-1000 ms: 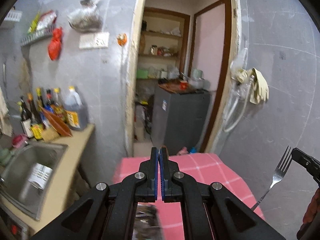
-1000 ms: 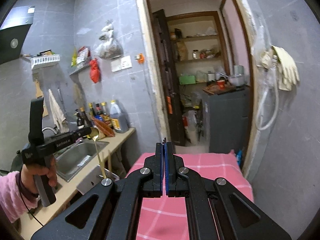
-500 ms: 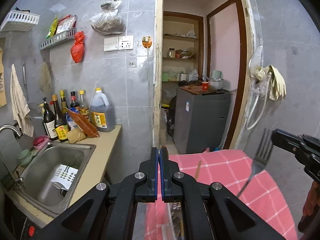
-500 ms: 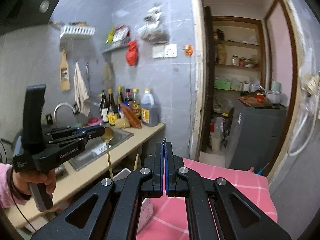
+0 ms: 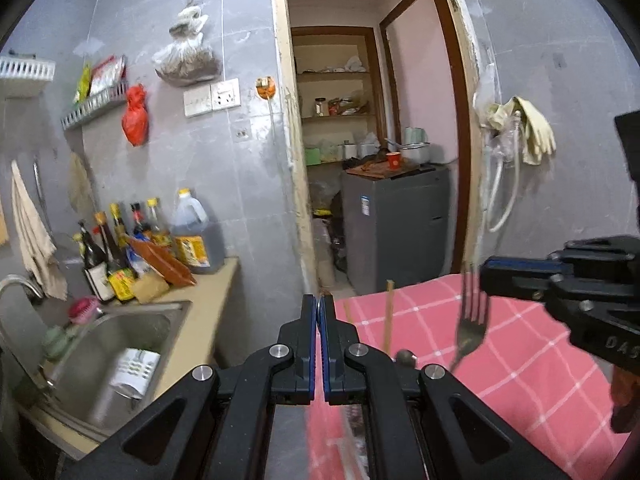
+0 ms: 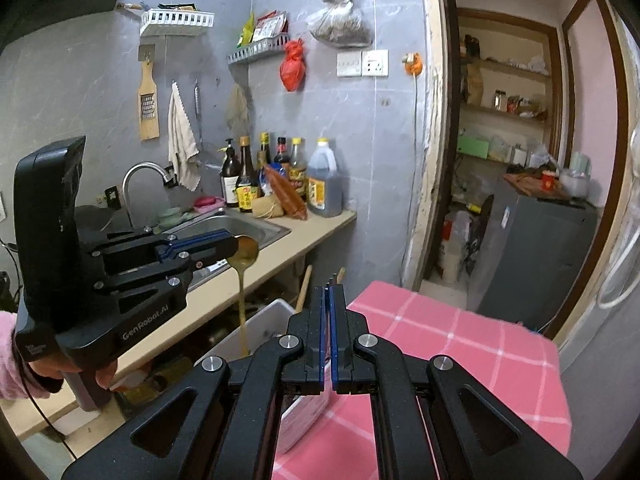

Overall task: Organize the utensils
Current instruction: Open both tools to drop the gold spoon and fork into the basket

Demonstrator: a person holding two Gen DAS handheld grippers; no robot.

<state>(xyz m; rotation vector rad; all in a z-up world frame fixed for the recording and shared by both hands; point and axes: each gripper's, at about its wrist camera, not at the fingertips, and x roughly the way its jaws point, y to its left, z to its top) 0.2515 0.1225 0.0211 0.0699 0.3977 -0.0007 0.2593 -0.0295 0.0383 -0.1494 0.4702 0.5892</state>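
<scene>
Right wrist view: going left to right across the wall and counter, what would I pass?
Wooden grater → pale hanging towel → chrome tap → cluster of dark sauce bottles → big brown oil jug → white wall switches → open doorway with pantry shelves → grey cabinet.

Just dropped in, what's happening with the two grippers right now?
A person holds a gripper in each hand over the pink-checked table. The left gripper is shut on a gold spoon, held by its bowl with the handle hanging into a white holder at the table's edge. The right gripper is shut on a fork, held by its tines, handle down, above the table. Neither utensil is released yet.
</scene>
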